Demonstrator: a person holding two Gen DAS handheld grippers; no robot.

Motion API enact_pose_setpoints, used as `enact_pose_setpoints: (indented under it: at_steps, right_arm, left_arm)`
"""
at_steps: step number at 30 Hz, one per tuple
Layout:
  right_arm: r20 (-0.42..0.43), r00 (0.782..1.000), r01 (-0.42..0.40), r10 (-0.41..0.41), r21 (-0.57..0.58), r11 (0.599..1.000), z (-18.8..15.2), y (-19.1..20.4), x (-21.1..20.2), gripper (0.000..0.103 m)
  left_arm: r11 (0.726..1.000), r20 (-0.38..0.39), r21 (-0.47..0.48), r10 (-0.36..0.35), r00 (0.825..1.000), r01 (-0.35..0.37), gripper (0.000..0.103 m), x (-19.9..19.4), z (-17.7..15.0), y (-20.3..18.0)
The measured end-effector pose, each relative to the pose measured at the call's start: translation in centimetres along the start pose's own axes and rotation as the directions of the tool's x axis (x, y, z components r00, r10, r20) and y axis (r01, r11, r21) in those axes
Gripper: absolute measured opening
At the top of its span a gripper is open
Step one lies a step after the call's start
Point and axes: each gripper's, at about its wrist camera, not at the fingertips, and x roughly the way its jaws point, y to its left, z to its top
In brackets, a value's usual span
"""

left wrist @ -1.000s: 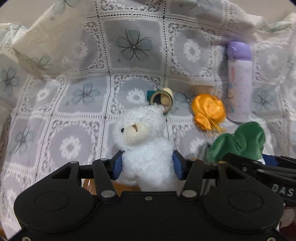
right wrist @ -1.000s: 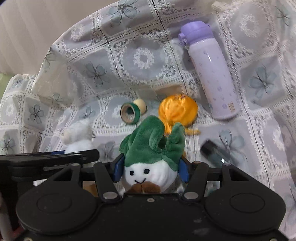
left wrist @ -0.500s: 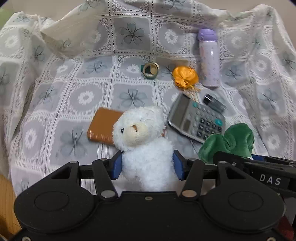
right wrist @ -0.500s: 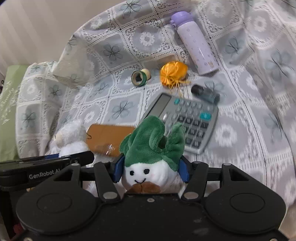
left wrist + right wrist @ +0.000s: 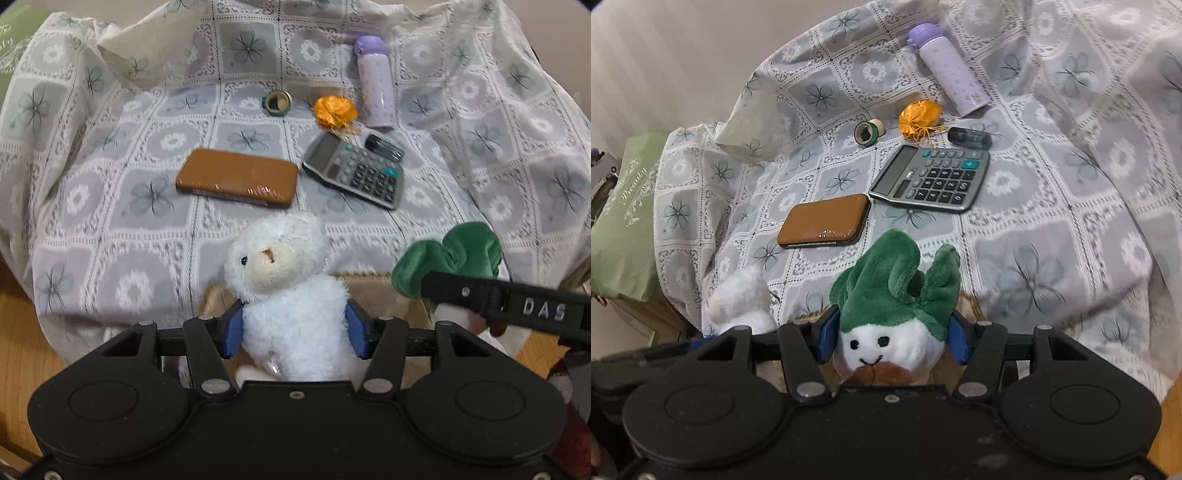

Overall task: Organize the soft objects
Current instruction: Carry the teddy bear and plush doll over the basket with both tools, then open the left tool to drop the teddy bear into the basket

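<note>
Here the left hand-held gripper [image 5: 294, 328] tilts steeply downward, its blue pads clamped on the body of a fluffy white plush lamb [image 5: 284, 280], held just off the near edge of the surface [image 5: 110, 229]. The right hand-held gripper [image 5: 893, 339], pitched down likewise, squeezes a white plush radish [image 5: 897, 295] with floppy green velvet leaves and a stitched smile; it hangs just beside the lamb. Beyond them a lacy grey floral cloth [image 5: 1034, 192] drapes the surface in soft folds. On it lie a glossy brown rectangular case [image 5: 823, 220] and a grey calculator [image 5: 932, 178], near each other. Farther back sit a small dark oblong object [image 5: 969, 137], a crinkled orange satin pouch [image 5: 921, 115], a green tape roll [image 5: 866, 133] and a smooth lilac bottle [image 5: 947, 72] lying on its side.
</note>
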Motion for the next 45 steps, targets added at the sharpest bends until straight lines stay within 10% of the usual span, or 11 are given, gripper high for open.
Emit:
enact_pose_setpoints:
  at_steps: [18,45]
  right_arm:
    - [0.068,0.992,0.103,-0.103,0.004,0.995,-5.4,-1.1,-4.5,0.058]
    - [0.02,0.994,0.106,-0.106,0.005,0.994,-6.0,-1.2,-4.1,0.058]
  left_arm:
    - [0.999,-0.052,-0.023,-0.047,0.998,0.046,0.054,-0.6,-7.2,-1.9]
    - [0.998,-0.018,-0.055,-0.011,1.0,0.01,0.077,-0.9,-7.3,-1.2]
